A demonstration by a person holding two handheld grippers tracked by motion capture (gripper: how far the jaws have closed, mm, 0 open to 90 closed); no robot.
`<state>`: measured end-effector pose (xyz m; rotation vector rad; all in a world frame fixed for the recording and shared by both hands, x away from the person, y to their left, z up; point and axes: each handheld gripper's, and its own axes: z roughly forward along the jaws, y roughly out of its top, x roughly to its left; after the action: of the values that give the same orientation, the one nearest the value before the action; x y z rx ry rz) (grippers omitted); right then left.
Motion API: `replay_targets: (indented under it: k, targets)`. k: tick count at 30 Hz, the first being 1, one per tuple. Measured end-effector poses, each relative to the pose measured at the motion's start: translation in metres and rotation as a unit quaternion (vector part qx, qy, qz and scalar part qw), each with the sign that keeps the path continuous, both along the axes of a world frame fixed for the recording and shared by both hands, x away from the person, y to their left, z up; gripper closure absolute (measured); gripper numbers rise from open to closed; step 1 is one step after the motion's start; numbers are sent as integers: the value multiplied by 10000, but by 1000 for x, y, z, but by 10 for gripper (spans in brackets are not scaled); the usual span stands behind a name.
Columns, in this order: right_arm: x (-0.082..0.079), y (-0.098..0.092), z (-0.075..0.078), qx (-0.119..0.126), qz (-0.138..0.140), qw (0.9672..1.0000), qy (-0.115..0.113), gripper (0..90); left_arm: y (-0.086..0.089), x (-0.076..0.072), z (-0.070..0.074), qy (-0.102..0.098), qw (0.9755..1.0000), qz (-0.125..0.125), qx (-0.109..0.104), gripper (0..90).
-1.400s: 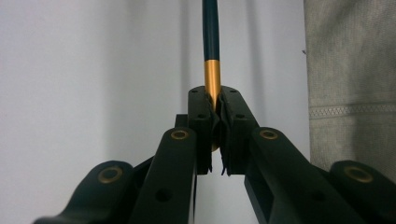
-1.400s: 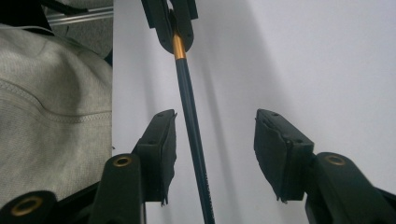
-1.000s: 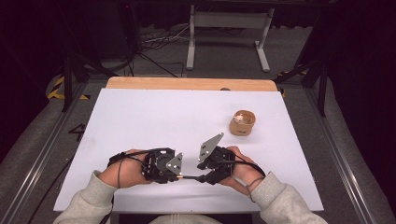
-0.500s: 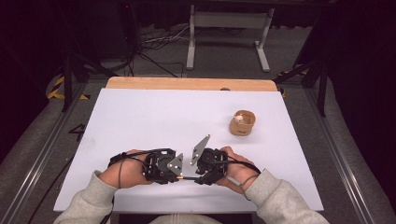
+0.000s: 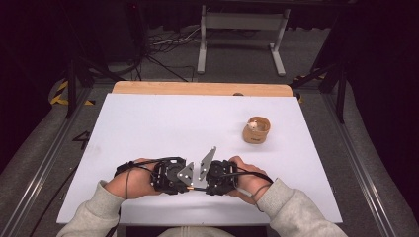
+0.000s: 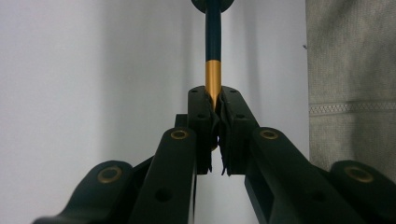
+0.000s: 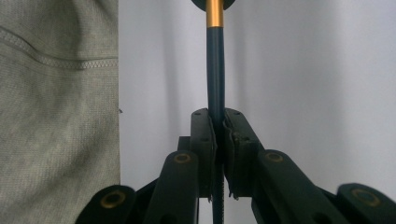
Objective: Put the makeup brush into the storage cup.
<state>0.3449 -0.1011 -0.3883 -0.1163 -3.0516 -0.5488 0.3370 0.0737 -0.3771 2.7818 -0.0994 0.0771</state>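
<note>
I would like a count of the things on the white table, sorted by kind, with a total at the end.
Grippers: 2, the left gripper and the right gripper, both with jaws shut on the pen.
Pens: 1, the pen, dark blue with a gold band.
Small wooden cups: 1, the wooden cup.
Total: 4

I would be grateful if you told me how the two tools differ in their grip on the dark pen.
The left tool clamps the pen on its gold band; the right tool clamps its dark blue barrel. The left tool's plate lies flatter in the high view; the right tool's stands up. The right jaws have just been closing. Both are shut on the pen.
</note>
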Motion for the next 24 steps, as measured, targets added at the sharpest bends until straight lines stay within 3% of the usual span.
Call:
replay_targets:
  k: [13,16,17,24]
  targets:
    - [1,-3,-1,47,62,10000,43,842,-1,3,-1,47,9999,-6,-95,828]
    - [2,-5,-2,115,64,9999,96,843,0,4,1,-52,9999,85,-104,757]
    - [2,-8,-1,155,45,9998,133,843,1,4,2,-30,9997,169,-178,675]
    - [3,-19,5,434,-62,9990,26,843,18,13,11,128,9953,650,-700,442]
